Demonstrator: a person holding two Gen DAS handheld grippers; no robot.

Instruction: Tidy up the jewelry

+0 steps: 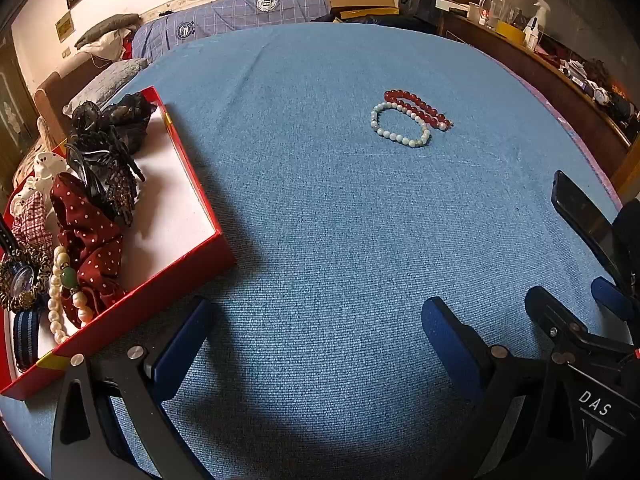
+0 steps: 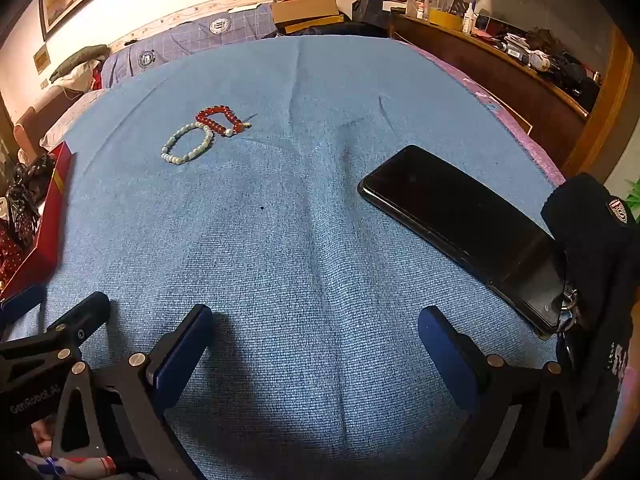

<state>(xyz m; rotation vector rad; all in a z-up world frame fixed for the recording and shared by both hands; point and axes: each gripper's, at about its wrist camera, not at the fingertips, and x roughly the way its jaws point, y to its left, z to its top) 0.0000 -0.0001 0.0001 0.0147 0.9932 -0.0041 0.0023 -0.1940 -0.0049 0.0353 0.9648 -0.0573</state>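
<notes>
A pale bead bracelet (image 1: 401, 124) and a red bead bracelet (image 1: 418, 109) lie touching on the blue cloth (image 1: 320, 220), far ahead of my left gripper (image 1: 316, 320), which is open and empty. In the right wrist view the pale bracelet (image 2: 187, 143) and the red bracelet (image 2: 219, 120) lie far ahead to the left of my right gripper (image 2: 316, 328), also open and empty. A red box (image 1: 192, 208) at the left holds scarves, hair clips and a pearl necklace (image 1: 60, 296).
A black phone (image 2: 468, 228) lies on the cloth at the right, next to a dark cap (image 2: 592, 232). The red box's edge (image 2: 52, 216) shows at the left. A wooden shelf with bottles (image 2: 500, 52) runs along the right. Pillows and boxes lie behind.
</notes>
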